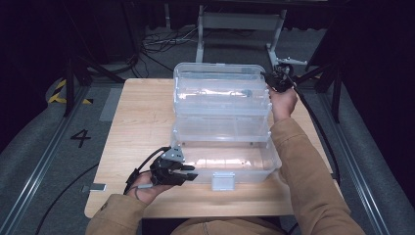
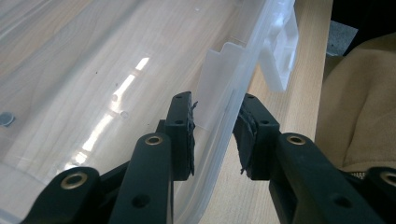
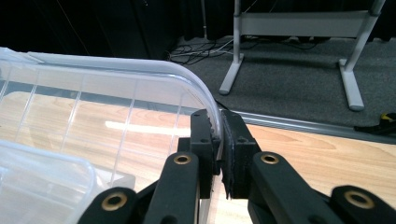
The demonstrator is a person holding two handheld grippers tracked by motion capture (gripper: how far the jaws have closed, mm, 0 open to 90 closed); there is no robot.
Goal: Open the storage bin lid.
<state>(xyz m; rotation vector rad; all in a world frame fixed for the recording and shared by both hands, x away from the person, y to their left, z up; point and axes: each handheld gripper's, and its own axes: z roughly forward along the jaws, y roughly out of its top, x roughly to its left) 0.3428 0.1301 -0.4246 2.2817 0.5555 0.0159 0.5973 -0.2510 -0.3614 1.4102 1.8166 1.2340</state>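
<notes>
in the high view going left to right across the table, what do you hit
left gripper at the clear plastic box's near left corner → white latch on its front → right gripper pinching its far right rim

Clear plastic box, black tongs
</notes>
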